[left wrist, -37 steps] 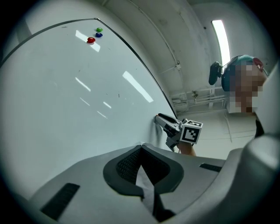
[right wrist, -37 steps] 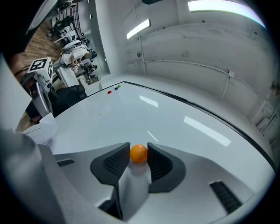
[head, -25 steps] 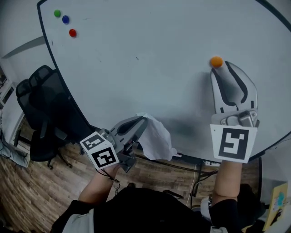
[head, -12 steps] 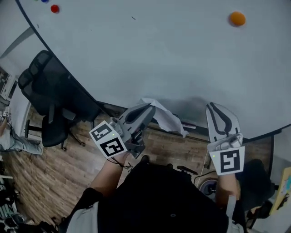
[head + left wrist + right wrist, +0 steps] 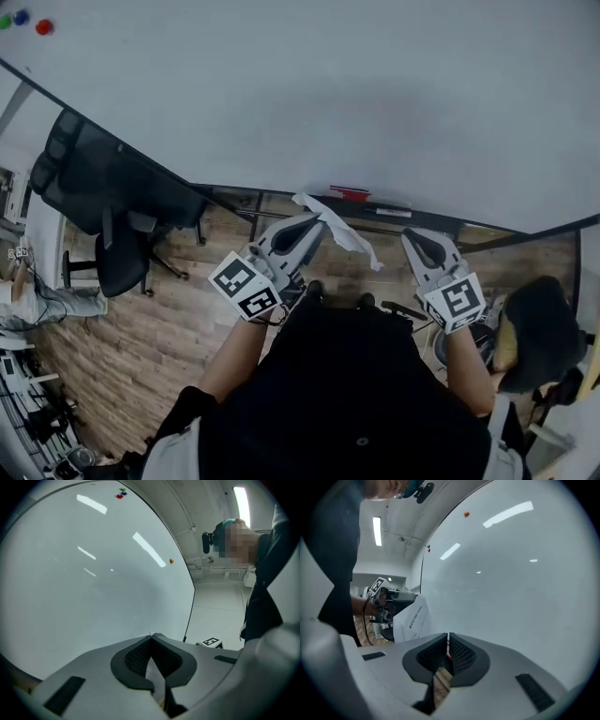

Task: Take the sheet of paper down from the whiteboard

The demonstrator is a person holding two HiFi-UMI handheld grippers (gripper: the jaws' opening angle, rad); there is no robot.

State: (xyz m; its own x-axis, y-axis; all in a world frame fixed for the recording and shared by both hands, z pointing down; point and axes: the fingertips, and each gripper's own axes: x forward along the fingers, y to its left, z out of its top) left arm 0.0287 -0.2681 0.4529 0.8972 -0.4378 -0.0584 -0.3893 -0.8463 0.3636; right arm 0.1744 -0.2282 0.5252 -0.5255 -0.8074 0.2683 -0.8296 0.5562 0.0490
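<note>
The whiteboard (image 5: 328, 94) fills the upper half of the head view, bare and pale grey, its dark lower edge sagging across the middle of the frame. Below it lies a wooden floor (image 5: 122, 328), with a black office chair (image 5: 103, 225) at the left.

The left gripper (image 5: 314, 223) sits at centre, just under the board's edge, its jaws pressed together on the sheet of paper (image 5: 342, 230). The right gripper (image 5: 412, 236) sits at the lower right of centre. Its jaws have just been closing and stand all but together, with only a thin slit between them and nothing in it.

The sheet is off the board. It is white and crumpled, pinched at one end, and trails limply to the right from the left gripper's tip, over the floor and between the two grippers. In the right gripper view it hangs at the left as a bent white page (image 5: 412, 618) with a line of dark print.

A red marker (image 5: 349, 193) lies on the ledge under the board, just above the sheet. Small magnets (image 5: 44, 26) cling to the board's upper left corner. An orange magnet (image 5: 171, 561) shows high on the board in the left gripper view.

A second ago the right gripper was raised, its jaws wide beside the orange magnet. The sheet then hung in front of the board's lower part. Both grippers are now lower, below the board's edge, and the orange magnet is out of the head view.
</note>
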